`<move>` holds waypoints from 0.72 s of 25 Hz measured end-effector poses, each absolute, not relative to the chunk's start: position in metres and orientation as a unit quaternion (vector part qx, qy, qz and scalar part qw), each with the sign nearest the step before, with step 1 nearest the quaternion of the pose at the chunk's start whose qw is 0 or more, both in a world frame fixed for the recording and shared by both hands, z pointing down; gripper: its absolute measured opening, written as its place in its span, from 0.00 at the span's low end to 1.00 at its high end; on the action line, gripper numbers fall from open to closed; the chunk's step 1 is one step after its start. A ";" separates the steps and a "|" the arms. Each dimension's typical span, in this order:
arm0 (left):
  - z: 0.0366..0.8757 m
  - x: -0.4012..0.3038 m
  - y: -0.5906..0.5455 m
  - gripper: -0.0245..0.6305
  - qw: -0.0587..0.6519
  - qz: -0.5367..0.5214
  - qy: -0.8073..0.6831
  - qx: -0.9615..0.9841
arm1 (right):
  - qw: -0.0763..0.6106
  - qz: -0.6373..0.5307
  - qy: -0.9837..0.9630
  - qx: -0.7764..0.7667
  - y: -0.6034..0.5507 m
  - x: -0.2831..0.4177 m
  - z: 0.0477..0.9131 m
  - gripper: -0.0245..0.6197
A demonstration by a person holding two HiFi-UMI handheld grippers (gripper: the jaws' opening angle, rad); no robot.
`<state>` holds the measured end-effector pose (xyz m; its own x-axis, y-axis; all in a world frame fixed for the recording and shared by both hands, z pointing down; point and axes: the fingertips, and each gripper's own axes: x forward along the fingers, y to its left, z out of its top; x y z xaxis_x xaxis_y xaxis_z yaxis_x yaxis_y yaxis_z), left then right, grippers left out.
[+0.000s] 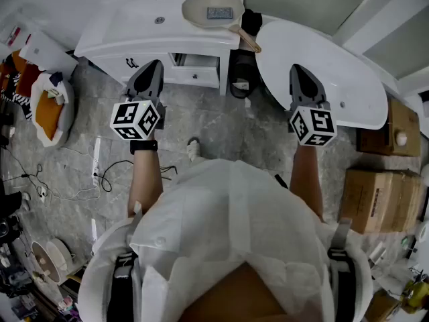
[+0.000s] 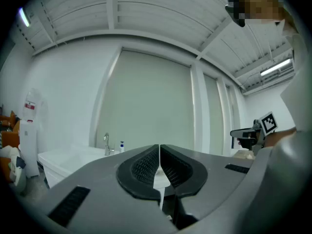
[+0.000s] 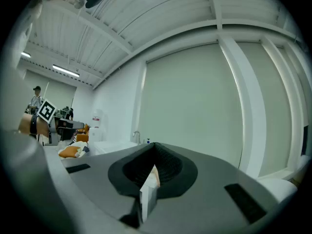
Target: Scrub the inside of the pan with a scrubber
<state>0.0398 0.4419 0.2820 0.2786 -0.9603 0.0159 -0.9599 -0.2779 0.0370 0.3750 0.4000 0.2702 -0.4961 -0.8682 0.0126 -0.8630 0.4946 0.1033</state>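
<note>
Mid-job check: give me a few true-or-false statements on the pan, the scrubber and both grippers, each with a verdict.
1. The scrubber lies inside the pan. True.
2. The left gripper is holding the scrubber. False: its jaws are shut on nothing.
3. The pan sits on the floor. False: it rests on the white sink counter.
4. The right gripper is shut and empty. True.

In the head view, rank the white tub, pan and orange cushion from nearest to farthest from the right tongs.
1. White tub, beside the right tongs.
2. Pan, on the counter ahead.
3. Orange cushion, far left floor.
</note>
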 end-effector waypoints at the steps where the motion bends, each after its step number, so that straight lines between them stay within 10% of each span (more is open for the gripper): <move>1: 0.282 0.039 0.440 0.07 0.018 -0.005 -0.600 0.800 | 0.030 -0.044 -0.864 0.501 0.399 0.373 0.269 0.05; 18: 0.298 0.022 0.411 0.07 0.033 0.008 -0.597 0.802 | 0.043 -0.033 -0.867 0.496 0.370 0.357 0.281 0.05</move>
<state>0.0219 0.4113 0.2976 0.2879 -0.9563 0.0512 -0.9573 -0.2858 0.0437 0.3571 0.3700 0.2810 -0.5042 -0.8626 0.0422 -0.8568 0.5057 0.1003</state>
